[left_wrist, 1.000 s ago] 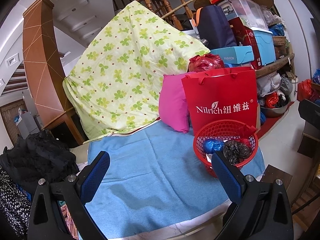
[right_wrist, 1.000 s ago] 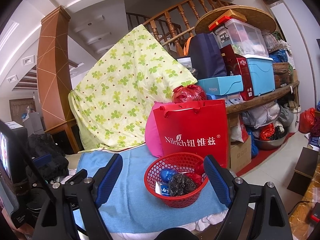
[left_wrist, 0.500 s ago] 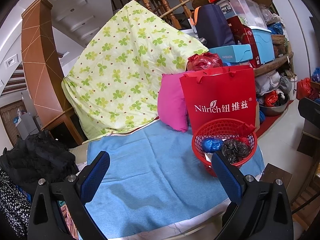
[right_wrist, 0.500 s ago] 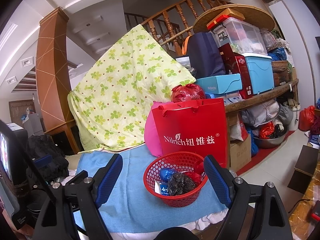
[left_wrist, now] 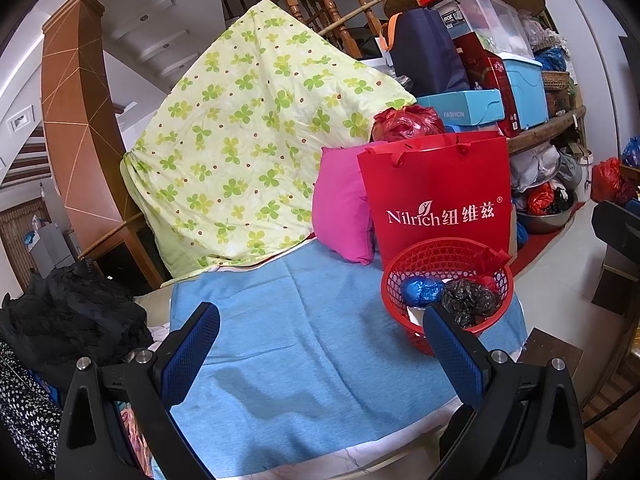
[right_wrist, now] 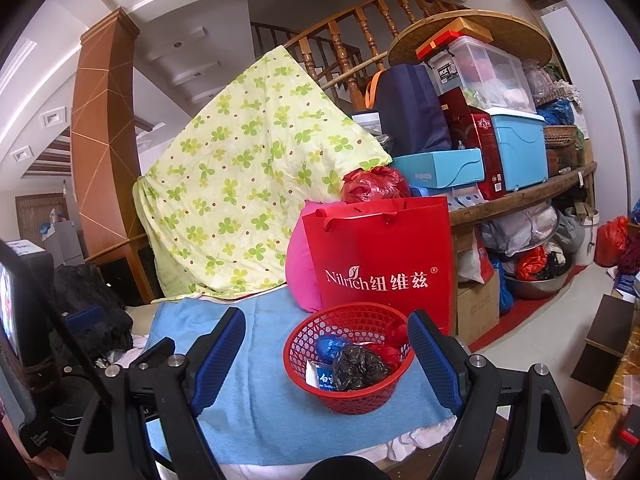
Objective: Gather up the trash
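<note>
A red mesh basket [left_wrist: 448, 248] [right_wrist: 348, 400] sits on the right end of a blue cloth [left_wrist: 304, 340] [right_wrist: 264, 408]. In it lie a crumpled black bag [left_wrist: 468, 300] [right_wrist: 358, 364], a blue bag [left_wrist: 420, 290] [right_wrist: 330, 346], a red bag [right_wrist: 390, 354] and a white packet [right_wrist: 318, 376]. My left gripper [left_wrist: 320, 344] is open and empty, above the cloth's near edge, left of the basket. My right gripper [right_wrist: 326, 352] is open and empty, held in front of the basket.
A red Nilrich paper bag [left_wrist: 440, 200] [right_wrist: 380, 264] stands behind the basket, beside a pink pillow [left_wrist: 340, 208]. A green flowered quilt [left_wrist: 248, 152] hangs behind. Black clothing [left_wrist: 68, 312] lies at the left. Shelves with boxes [right_wrist: 516, 152] stand at the right.
Both views have shifted only slightly; the scene sits a little lower in the left wrist view. Both grippers stay open and empty.
</note>
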